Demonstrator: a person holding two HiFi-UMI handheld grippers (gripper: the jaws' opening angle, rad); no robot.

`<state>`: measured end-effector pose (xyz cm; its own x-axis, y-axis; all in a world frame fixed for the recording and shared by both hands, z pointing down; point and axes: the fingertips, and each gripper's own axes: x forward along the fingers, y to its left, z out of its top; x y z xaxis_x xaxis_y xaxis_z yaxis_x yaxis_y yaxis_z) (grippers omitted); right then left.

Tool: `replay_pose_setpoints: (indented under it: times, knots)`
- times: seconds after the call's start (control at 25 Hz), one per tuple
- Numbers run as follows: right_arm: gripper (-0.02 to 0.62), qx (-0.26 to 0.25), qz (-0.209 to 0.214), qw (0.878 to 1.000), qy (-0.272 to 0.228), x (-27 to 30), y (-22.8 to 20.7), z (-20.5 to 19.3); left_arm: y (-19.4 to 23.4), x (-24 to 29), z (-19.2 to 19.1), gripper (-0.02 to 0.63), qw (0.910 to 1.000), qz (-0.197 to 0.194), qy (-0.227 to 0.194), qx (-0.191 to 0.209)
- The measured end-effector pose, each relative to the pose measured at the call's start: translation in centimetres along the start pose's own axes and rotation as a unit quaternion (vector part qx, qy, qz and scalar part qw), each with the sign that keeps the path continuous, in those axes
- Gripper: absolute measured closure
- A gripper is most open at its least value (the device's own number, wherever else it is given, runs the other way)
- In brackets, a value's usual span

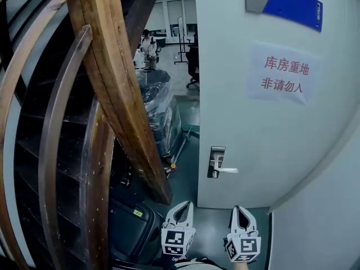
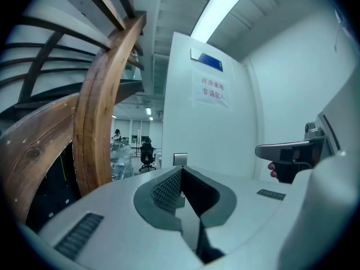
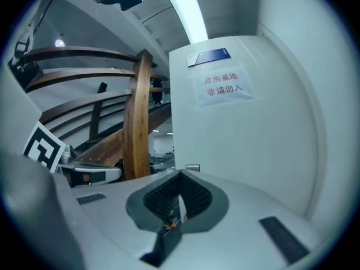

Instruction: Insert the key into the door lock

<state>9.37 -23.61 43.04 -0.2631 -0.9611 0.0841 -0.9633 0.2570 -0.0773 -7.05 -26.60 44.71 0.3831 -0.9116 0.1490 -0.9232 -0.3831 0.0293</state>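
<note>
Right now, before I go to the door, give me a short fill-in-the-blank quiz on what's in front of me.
1. The characters on the paper sign on the white door are printed in the colour ___.
2. The door handle sits ___ that sign.
3. The plaque near the door's top is silver and ___.
4. The curved stair railing beside the door is made of ___.
Missing words: red; below; blue; wood.

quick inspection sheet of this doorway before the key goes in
surface: green floor, no worktable seen
job's things: white door, handle and lock plate near its left edge; thin pale key in the right jaws
clutter: black case, plastic-wrapped pallet load
grippers: left gripper looks shut, nothing in it; right gripper shut on the key
cables: nothing seen
surroundings: wooden staircase at left, paper sign on the door, office beyond
</note>
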Motion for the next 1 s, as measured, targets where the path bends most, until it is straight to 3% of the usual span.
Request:
replay_pose_setpoints:
  times: [0.36,1.0]
  knots:
    - [0.589,0.008,0.033,0.999,-0.011,1.9,2.7,1.2,-1.5,0.8,2.5,0.602,0.9989,-0.016,-0.032,0.029]
    - [0.589,0.011,0.042,0.999,-0.016,3.3,3.7,1.1,-0.5,1.4,2.9,0.603,0.9985,-0.017,-0.034,0.038]
